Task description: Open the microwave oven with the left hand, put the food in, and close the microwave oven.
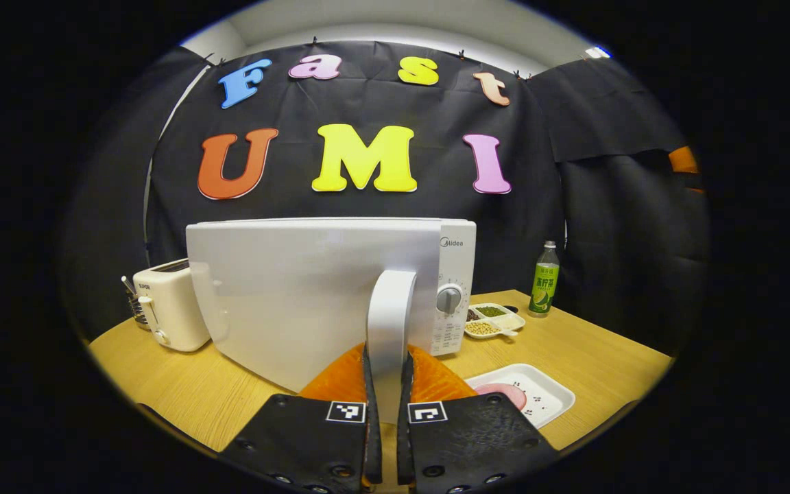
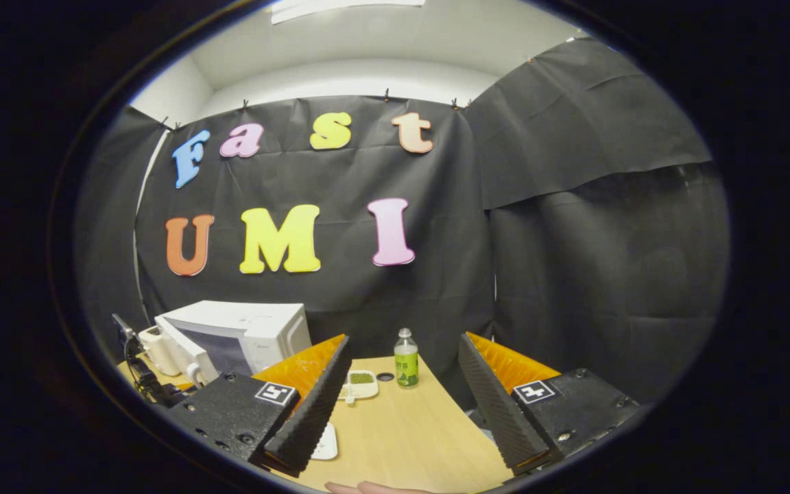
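The white microwave (image 1: 299, 288) stands ahead on the wooden table, its door swung a little way toward me. My left gripper (image 1: 388, 357) is shut on the door's upright white handle (image 1: 391, 302), one finger on each side. The food, a pink slice (image 1: 505, 394), lies on a white tray (image 1: 553, 398) to the right of my fingers. In the right gripper view the microwave (image 2: 244, 333) sits at the far left with its door (image 2: 182, 350) ajar. My right gripper (image 2: 402, 412) hangs open above the table, holding nothing.
A white toaster (image 1: 169, 305) stands left of the microwave. A divided dish of beans (image 1: 494, 319) and a green bottle (image 1: 544, 285) sit to its right, the bottle (image 2: 406, 367) also ahead of the right gripper. A fingertip (image 2: 367, 488) shows at the table's near edge.
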`<state>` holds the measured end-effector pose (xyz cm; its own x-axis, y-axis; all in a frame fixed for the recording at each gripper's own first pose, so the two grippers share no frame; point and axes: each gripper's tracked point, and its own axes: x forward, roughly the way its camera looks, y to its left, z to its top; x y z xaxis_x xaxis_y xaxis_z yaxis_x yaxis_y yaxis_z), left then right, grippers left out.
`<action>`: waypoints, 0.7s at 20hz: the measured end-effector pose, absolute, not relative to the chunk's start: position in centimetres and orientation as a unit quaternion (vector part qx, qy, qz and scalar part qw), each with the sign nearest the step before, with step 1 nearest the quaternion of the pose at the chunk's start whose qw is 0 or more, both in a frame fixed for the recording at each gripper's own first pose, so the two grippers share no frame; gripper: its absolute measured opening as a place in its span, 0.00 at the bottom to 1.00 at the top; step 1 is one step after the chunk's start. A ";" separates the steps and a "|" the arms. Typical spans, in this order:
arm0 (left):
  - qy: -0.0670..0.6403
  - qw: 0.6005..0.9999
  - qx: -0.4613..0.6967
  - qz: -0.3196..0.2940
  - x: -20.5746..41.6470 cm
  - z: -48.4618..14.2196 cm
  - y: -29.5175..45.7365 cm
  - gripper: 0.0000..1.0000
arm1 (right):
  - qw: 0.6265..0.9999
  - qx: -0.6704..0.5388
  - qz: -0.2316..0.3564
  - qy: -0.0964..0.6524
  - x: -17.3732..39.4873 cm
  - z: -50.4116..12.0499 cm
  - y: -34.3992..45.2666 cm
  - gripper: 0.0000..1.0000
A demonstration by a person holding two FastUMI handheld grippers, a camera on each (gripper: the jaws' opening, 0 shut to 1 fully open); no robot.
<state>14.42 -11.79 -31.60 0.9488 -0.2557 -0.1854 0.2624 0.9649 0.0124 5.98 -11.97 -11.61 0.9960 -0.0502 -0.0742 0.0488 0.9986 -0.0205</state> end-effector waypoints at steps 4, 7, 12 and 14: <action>0.084 0.987 0.019 -0.132 11.3 -31.3 -8.6 0.08 | 0.999 -0.010 -0.014 0.037 5.3 -11.8 -10.4 1.00; 0.088 0.989 0.020 -0.116 8.8 -31.4 -5.4 0.08 | 0.999 -0.008 -0.009 0.042 5.1 -12.5 -9.4 0.91; 0.091 0.995 0.018 -0.026 1.4 -30.6 5.1 0.75 | 0.998 -0.015 0.005 0.060 5.4 -14.9 -8.1 0.91; 0.090 0.996 0.021 0.019 -0.9 -29.5 9.6 0.93 | 0.997 -0.024 0.010 0.074 6.2 -16.2 -7.5 0.91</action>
